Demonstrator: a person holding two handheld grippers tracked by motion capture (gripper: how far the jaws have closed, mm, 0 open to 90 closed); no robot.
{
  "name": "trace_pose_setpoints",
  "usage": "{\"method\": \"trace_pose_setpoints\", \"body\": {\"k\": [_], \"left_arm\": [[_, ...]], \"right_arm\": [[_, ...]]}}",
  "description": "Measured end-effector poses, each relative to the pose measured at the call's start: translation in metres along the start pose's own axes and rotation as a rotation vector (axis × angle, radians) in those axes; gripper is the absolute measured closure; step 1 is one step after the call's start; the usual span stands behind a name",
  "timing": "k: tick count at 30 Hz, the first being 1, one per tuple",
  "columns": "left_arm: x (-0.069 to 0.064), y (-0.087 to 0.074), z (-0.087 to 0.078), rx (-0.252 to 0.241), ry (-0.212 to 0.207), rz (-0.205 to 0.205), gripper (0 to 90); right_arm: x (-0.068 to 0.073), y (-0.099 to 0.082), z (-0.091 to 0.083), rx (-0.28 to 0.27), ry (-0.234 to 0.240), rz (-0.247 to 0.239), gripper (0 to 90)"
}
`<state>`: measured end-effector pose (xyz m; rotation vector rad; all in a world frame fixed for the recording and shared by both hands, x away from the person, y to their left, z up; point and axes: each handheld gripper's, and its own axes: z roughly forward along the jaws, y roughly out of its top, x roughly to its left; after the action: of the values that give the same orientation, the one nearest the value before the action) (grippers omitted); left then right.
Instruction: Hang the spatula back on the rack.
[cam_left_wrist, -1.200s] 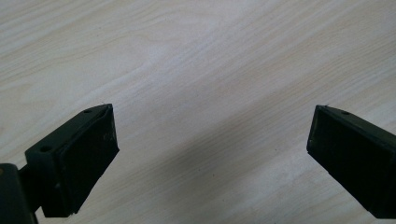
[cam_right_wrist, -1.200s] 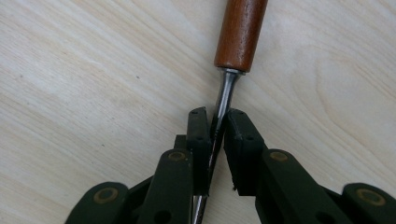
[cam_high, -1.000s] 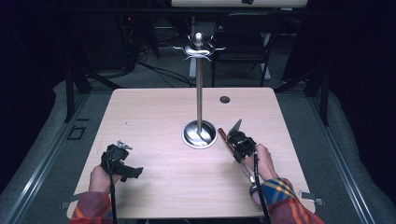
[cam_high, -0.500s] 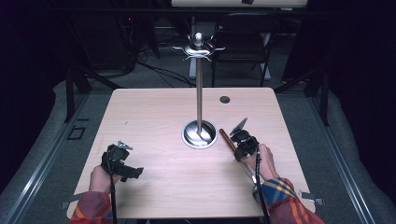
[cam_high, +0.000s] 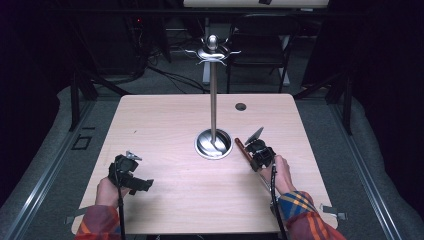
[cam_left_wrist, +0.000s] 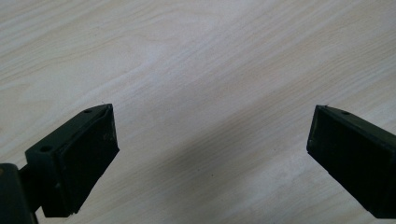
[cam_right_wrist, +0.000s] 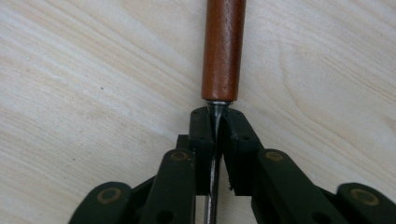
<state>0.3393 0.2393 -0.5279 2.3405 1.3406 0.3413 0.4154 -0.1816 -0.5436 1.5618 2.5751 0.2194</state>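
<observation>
A utensil with a reddish wooden handle (cam_right_wrist: 223, 46) lies on the pale wooden table (cam_high: 165, 125), just right of the round base (cam_high: 213, 144) of a tall metal stand (cam_high: 213, 100) topped with hooks. My right gripper (cam_right_wrist: 216, 116) is shut on the thin metal shank (cam_right_wrist: 214, 177) just behind the handle, and its jaws have just been closing on it. In the high view the right gripper (cam_high: 252, 159) sits low over the handle (cam_high: 242, 148). My left gripper (cam_high: 137, 182) rests near the front left, open, with bare table between its fingers (cam_left_wrist: 79, 158).
A small dark round hole (cam_high: 240, 106) marks the table's far right part. The stand's hooks (cam_high: 212, 51) spread out high above the table's middle. Dark floor, chairs and cables surround the table.
</observation>
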Motion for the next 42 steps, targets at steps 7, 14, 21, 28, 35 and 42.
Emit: {"method": "trace_pose_setpoints", "body": {"k": [7, 14, 21, 28, 35, 42], "left_arm": [[0.001, 0.000, -0.001, -0.006, -0.001, -0.005, 1.3], [0.000, 0.000, 0.000, -0.006, -0.001, -0.004, 1.2], [0.001, 0.000, -0.001, -0.006, 0.000, -0.004, 1.2], [0.001, 0.000, -0.001, -0.006, 0.002, -0.004, 1.2], [0.000, 0.000, -0.001, -0.003, -0.001, -0.002, 1.2], [0.000, 0.000, -0.001, -0.002, -0.002, 0.000, 1.2]], "right_arm": [[-0.002, 0.000, -0.002, -0.014, -0.001, 0.010, 84.2], [-0.011, -0.003, -0.017, -0.099, 0.054, 0.016, 84.1], [-0.012, -0.009, -0.032, -0.187, 0.077, 0.003, 84.1], [-0.011, -0.011, -0.041, -0.220, 0.096, -0.033, 84.1], [-0.010, -0.014, -0.051, -0.291, 0.108, -0.057, 84.0], [-0.005, -0.020, -0.067, -0.368, 0.084, -0.089, 84.1]]}}
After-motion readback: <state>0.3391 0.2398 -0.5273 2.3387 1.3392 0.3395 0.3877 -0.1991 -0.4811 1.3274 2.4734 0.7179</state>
